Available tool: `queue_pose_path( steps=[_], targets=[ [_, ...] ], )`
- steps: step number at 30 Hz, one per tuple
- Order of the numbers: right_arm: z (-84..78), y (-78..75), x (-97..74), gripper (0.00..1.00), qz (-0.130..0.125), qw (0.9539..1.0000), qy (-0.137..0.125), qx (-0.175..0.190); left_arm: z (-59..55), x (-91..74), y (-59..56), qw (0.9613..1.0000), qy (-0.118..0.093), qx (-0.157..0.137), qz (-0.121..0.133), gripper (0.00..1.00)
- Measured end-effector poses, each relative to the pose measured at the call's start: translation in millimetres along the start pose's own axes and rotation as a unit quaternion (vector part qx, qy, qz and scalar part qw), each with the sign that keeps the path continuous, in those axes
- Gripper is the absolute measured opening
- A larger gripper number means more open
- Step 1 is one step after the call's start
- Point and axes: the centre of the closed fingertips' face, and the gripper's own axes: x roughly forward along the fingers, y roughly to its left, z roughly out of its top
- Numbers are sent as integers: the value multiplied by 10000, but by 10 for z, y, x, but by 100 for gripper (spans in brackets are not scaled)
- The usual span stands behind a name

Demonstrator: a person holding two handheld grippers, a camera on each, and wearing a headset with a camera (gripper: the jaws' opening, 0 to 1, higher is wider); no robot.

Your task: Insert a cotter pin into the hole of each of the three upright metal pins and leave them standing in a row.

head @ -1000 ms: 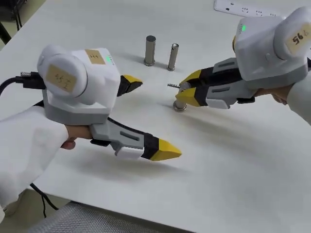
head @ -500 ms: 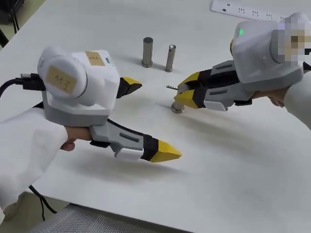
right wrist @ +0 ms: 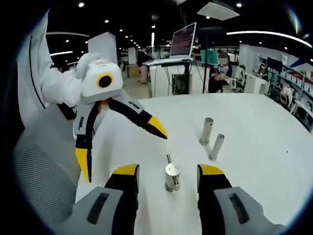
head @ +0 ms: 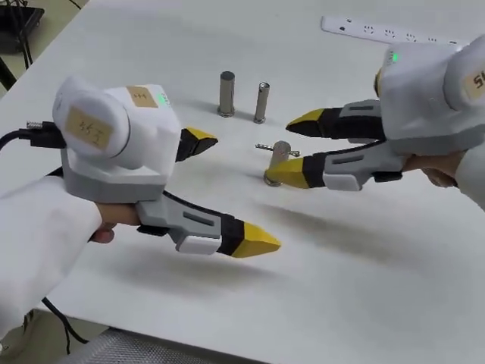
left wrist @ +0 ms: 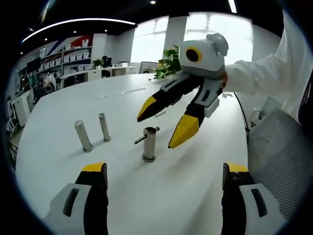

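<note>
Three upright metal pins stand on the white table [head: 364, 273]. Two bare ones, a thick pin [head: 226, 93] and a thinner pin [head: 261, 101], are at the back. The nearer pin [head: 277, 162] has a cotter pin [head: 265, 147] through its top, its end sticking out to the left. My right gripper [head: 282, 150] is open, one jaw on either side of that pin [right wrist: 171, 177] and touching neither it nor the cotter pin [right wrist: 168, 159]. My left gripper [head: 227, 189] is open and holds nothing, left of the pins and facing the pinned one [left wrist: 149, 143].
A white power strip [head: 379, 32] lies at the table's far right. A black cable [head: 15, 138] trails from the left gripper off the table's left side. A mesh chair back [head: 106, 350] is below the near edge.
The right gripper has opened and let go of the cotter pin, which stays in the near pin's hole. The left gripper has hardly moved; the camera shifted a little.
</note>
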Motion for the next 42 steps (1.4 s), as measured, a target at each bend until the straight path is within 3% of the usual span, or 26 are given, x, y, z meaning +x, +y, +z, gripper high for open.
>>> queue_pose_path(
  steps=[2, 6, 11, 13, 21, 25, 32, 36, 42],
  targets=[
    [9, 20, -112, 49, -65, 9999, -97, 64, 15, -10, 5, 10000, 11, 2, 20, 97],
    [-72, 39, -321, 57, -393, 9992, 25, 36, 100, -41, 2, 9999, -118, -84, 43, 97],
    [-231, 83, -541, 72, -668, 9972, 27, 341, 169, -81, -22, 9996, -215, -172, 31, 97],
    [-298, 115, -630, 80, -770, 9957, 14, 517, 190, -94, -22, 9995, -246, -190, 44, 97],
    [-446, 212, -912, 92, -1153, 9886, -93, 960, 161, -142, -14, 9994, -186, -277, 60, 97],
    [-481, 195, -1048, 98, -1435, 9830, -280, 1109, 174, -199, -4, 9993, -180, -321, 111, 97],
    [-587, 175, -1142, 98, -1651, 9749, -376, 1443, 219, -240, 15, 9990, -221, -333, 192, 97],
    [-615, 178, -1172, 98, -1701, 9736, -362, 1478, 232, -259, 51, 9989, -233, -339, 244, 97],
    [-640, 158, -1236, 98, -1788, 9704, -393, 1573, 282, -295, 194, 9981, -299, -371, 395, 97]
  ],
)
